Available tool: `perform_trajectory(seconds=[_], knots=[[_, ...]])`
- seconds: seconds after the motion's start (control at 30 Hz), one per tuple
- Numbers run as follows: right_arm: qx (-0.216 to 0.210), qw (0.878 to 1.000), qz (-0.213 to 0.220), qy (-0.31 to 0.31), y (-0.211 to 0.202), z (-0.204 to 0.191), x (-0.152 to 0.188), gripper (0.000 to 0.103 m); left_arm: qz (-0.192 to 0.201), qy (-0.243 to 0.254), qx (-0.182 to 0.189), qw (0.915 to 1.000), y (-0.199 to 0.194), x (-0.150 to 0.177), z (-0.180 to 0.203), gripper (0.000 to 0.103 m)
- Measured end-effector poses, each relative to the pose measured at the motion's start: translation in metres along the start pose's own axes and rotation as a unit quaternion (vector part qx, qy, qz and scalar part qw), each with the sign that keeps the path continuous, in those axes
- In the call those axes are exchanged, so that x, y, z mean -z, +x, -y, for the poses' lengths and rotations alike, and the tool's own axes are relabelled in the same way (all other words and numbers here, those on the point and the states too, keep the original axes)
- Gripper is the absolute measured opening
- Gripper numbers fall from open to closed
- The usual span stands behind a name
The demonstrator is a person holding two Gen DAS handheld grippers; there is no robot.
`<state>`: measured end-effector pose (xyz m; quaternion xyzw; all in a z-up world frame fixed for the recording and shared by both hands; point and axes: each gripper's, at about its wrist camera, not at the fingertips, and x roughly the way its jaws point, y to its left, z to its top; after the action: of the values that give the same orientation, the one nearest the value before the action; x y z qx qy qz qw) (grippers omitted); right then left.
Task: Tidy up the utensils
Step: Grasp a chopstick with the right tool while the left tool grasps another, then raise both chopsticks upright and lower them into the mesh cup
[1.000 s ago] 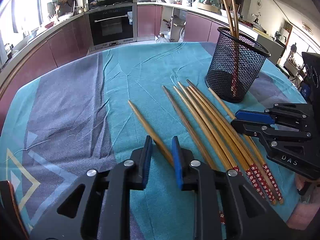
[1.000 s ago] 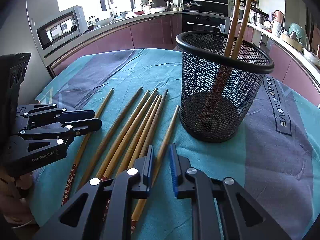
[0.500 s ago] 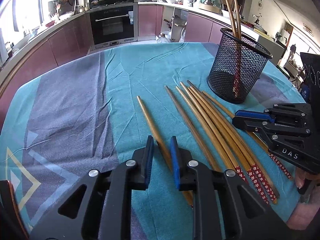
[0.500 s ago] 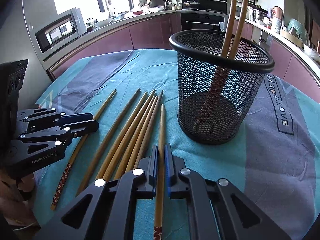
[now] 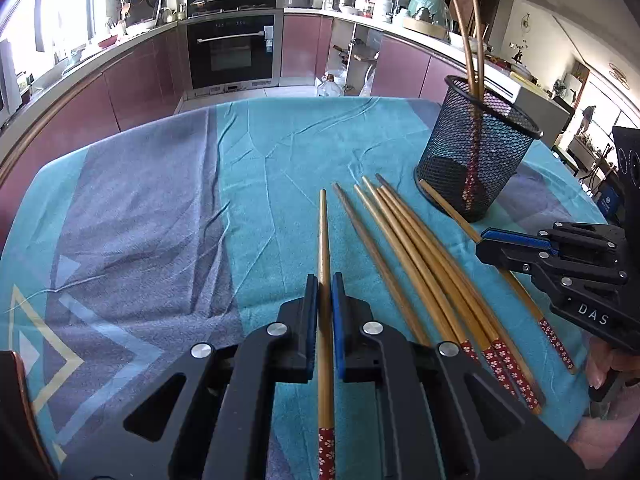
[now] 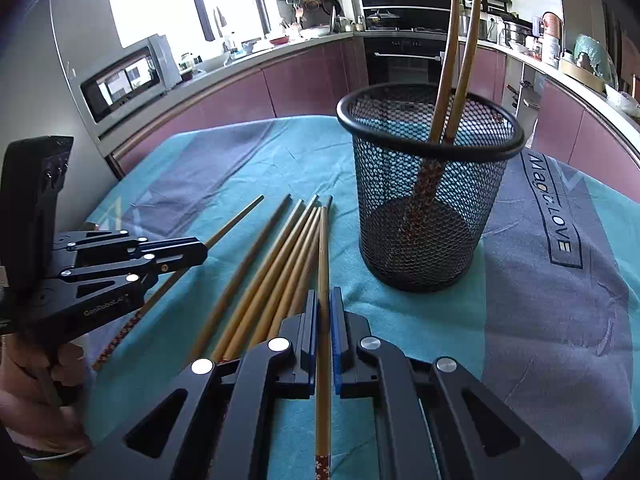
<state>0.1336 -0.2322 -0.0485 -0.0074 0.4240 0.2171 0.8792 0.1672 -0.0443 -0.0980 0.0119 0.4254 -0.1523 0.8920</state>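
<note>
Now left tool (image 5: 325,294) pinches one wooden chopstick (image 5: 323,240), jaws just closed on it, tip pointing away over teal cloth on tabletop (image 5: 280,152). Right tool (image 6: 325,306) pressed on another chopstick (image 6: 323,256), nearest black mesh holder (image 6: 430,216). Between them, loose chopsticks (image 5: 404,256) lie side by side on cloth, red patterned ends toward person. Holder stands upright at right, two chopsticks (image 6: 460,40) leaning inside.

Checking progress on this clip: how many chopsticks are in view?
8 chopsticks: two in the holder, one in the left tool, one in the right tool, four loose on the cloth between them. None look hidden.
</note>
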Motion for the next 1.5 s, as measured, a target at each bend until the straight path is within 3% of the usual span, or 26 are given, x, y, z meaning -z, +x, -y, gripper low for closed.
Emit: perform_trajectory(seconds=[0.33, 0.9, 1.5], knots=[[-0.045, 0.998, 0.047, 0.021, -0.035, 0.003, -0.004, 0.005, 0.038, -0.001, 0.054, 0.9978, -0.038, -0.011, 0.004, 0.008], [-0.056, 0.996, 0.071, 0.030, -0.052, 0.009, -0.012, 0.005, 0.054, -0.014, 0.088, 0.9946, -0.059, -0.017, 0.003, 0.007], [-0.061, 0.987, 0.148, 0.034, -0.098, 0.028, -0.033, 0.005, 0.124, 0.009, 0.135, 0.9830, -0.113, -0.058, 0.021, 0.007]])
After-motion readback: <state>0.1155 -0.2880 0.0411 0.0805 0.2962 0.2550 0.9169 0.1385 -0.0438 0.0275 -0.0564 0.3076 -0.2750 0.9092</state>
